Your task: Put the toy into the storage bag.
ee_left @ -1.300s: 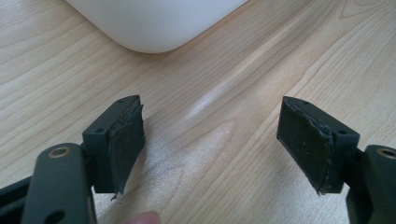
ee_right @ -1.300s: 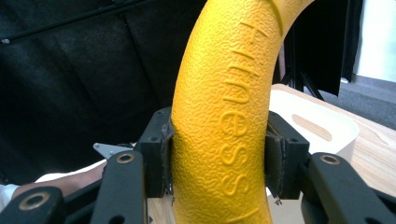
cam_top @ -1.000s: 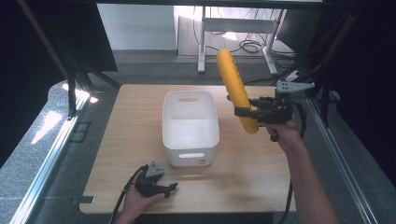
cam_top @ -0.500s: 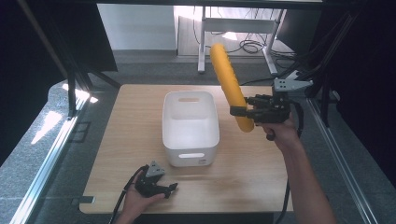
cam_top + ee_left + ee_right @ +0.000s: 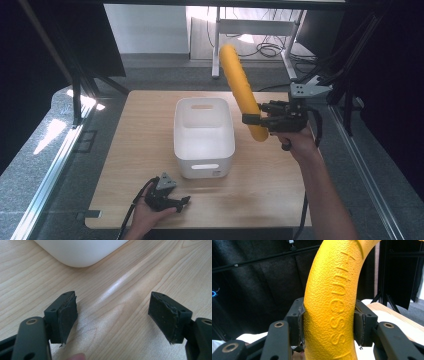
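**Yellow foam roller up in the air next to the bin**

The yellow foam roller (image 5: 241,89) is off the tabletop (image 5: 140,135), tilted, its low end just right of the white bin (image 5: 203,150). The right hand-held gripper (image 5: 256,120) is clamped on it near that lower end, both pads squeezing its sides. The left hand-held gripper (image 5: 112,316) sits at the tabletop's near edge, jaws spread wide with nothing between them.

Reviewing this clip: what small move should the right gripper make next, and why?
Probably shift toward the white bin: the right gripper clamps the yellow foam roller near its lower end, held upright beside the bin, not over its opening.
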A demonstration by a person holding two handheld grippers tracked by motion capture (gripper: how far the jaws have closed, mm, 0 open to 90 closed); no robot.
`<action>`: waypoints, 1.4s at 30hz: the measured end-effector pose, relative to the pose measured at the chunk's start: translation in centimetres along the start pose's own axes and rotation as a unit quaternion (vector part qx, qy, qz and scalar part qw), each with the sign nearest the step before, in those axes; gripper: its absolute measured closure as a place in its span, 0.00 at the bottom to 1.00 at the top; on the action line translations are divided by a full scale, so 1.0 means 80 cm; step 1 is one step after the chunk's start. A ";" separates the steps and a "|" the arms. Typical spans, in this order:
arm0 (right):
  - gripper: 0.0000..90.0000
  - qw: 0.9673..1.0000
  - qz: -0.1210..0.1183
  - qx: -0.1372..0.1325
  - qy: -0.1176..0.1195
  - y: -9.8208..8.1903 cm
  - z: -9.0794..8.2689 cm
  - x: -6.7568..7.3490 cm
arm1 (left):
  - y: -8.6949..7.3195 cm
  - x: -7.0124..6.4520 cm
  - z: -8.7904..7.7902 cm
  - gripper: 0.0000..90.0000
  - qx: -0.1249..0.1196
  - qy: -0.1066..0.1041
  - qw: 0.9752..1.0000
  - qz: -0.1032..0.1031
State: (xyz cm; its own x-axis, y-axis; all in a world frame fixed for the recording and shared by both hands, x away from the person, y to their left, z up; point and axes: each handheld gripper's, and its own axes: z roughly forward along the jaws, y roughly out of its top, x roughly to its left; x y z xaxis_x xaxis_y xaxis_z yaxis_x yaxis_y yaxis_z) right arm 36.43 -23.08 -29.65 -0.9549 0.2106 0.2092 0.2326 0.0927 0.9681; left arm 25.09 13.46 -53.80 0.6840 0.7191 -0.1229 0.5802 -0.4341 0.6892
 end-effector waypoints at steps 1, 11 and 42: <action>0.57 1.000 -0.002 0.000 0.001 0.001 0.001 0.001 | 0.000 0.000 0.000 0.26 0.000 0.000 1.000 0.000; 0.57 1.000 -0.007 0.000 0.022 0.006 0.012 0.012 | 0.000 0.000 0.000 0.26 0.000 0.001 1.000 0.000; 0.57 0.998 -0.017 0.010 0.059 0.010 0.054 0.028 | 0.000 0.000 -0.001 0.26 0.001 0.000 1.000 0.000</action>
State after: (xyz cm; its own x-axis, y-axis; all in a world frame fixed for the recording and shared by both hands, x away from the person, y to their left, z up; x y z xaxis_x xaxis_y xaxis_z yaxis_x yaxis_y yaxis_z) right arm 35.28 -18.35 -28.97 -0.9771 0.0920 0.1919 0.2021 0.1174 0.9723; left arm 25.06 13.52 -53.75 0.6844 0.7188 -0.1220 0.5808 -0.4363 0.6873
